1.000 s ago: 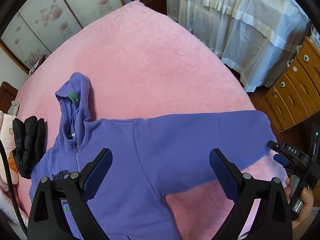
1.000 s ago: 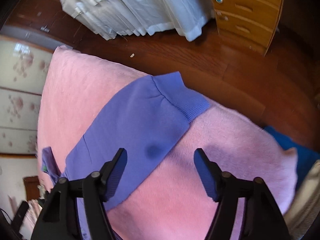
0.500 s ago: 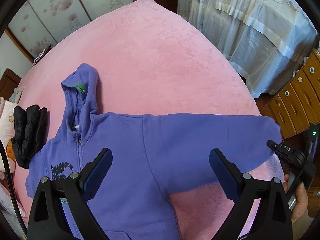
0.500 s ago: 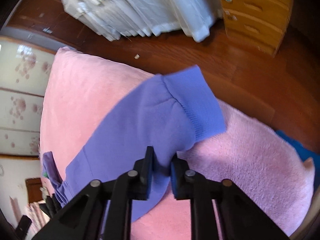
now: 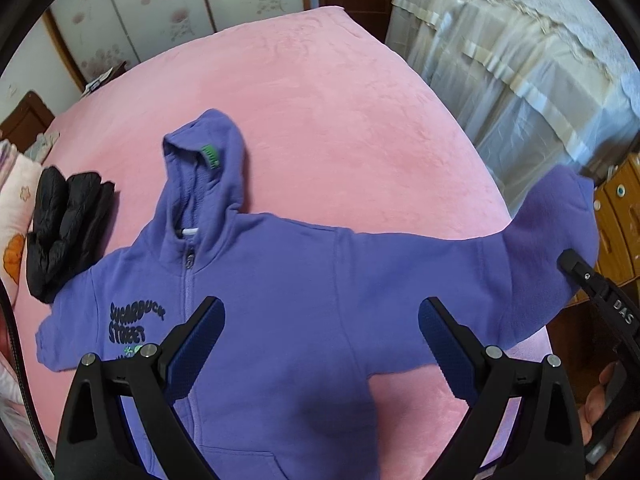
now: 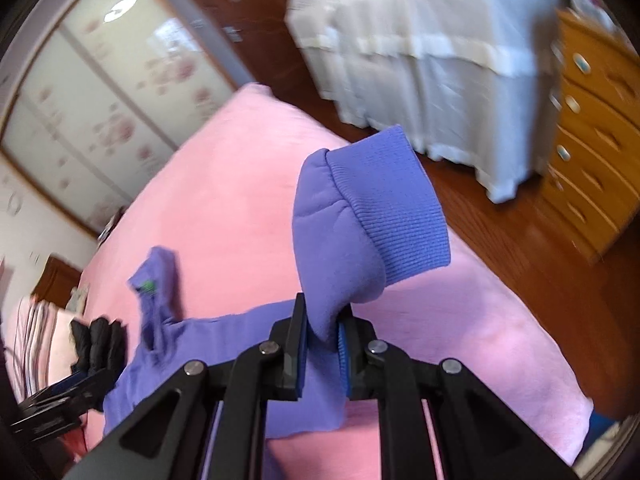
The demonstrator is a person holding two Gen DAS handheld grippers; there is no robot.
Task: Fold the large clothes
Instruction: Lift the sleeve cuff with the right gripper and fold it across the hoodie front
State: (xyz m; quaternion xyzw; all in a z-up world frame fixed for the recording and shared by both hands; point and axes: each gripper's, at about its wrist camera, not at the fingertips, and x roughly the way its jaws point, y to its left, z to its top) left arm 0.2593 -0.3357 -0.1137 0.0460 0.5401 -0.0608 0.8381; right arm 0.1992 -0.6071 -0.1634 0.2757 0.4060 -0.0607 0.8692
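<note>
Change since earlier frame: right gripper (image 6: 322,344) has shut its fingers on the sleeve (image 5: 520,264) and lifted the cuff end off the bed (image 5: 320,92); a second ago the sleeve lay flat and the fingers stood wide. Left gripper (image 5: 320,344) view has shifted toward the hood side.
Bed: pink fleece cover, carries the whole garment; no tabletop is involved.
Hoodie (image 5: 280,300): purple, zip front, lies face up and spread across the bed, hood (image 5: 208,168) pointing away from the person, black lettering on the chest.
Progress: early, as judged. No fold is laid yet; body, hood and the other sleeve are flat and unfolded.
Remaining: bring the raised sleeve across the chest, fold the other sleeve, then fold the body.
Right fingers: pinching sleeve fabric just behind the ribbed cuff (image 6: 384,208), which stands up above them.
Left fingers: wide apart, holding nothing, hovering over the hoodie front.
Black gloves (image 5: 64,232): beside the hoodie, near the pillow, not touching it.
</note>
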